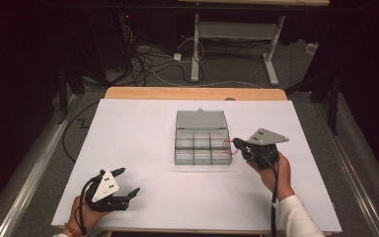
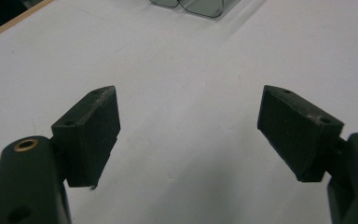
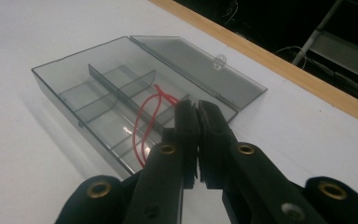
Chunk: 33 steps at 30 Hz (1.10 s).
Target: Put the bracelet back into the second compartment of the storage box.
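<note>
A clear grey compartment box (image 1: 201,157) lies open in the middle of the white table, its lid (image 1: 201,120) folded flat toward the far side. My right gripper (image 1: 236,142) hovers at the box's right end, shut on a thin red cord (image 1: 227,148). In the right gripper view the cord (image 3: 142,122) loops down from the closed tips (image 3: 193,106) into a compartment of the box (image 3: 58,95). My left gripper (image 1: 129,180) rests near the table's front left, open and holding nothing. Its own view has the jaws (image 2: 189,100) spread wide over bare white surface, with the box's corner (image 2: 191,7) far ahead.
White sheet (image 1: 143,123) covers the table, with a wooden edge (image 1: 192,93) showing at the back. Beyond it stand a desk frame (image 1: 195,54) and loose cables (image 1: 143,61) on the floor. Dark rails run along both sides.
</note>
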Available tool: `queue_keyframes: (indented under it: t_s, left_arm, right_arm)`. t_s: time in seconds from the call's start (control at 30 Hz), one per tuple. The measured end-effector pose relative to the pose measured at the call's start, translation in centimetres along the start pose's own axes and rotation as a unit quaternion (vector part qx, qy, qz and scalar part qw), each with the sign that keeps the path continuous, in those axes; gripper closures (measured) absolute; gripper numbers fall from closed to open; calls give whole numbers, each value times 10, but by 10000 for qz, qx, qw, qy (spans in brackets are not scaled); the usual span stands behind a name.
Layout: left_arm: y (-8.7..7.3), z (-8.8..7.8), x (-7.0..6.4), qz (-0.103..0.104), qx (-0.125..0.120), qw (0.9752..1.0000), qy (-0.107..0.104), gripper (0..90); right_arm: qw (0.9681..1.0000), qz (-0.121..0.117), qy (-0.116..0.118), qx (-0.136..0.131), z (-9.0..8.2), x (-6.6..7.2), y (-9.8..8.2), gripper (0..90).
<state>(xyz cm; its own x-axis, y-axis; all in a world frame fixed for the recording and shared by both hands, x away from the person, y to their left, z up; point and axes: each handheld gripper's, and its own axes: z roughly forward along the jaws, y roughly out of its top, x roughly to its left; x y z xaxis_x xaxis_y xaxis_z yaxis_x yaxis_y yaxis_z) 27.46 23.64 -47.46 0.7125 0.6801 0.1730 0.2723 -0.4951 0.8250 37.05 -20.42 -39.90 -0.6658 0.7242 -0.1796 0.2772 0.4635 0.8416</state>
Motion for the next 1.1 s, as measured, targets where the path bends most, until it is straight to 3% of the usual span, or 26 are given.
queue_keyframes:
  t_s: [0.5, 0.73, 1.1]
  left_arm:
    - [-1, 0, 1, -10, -21, 10000, -45, 201]
    - [-1, 0, 1, -5, -46, 10000, -80, 201]
    - [0, -1, 2, -9, -83, 9999, -98, 198]
  right_arm:
    - [9986, -309, 217, 375, 65, 17, 39, 879]
    - [9969, -372, 209, 661, 89, 19, 43, 878]
    - [9944, -368, 89, 991, 113, 20, 43, 878]
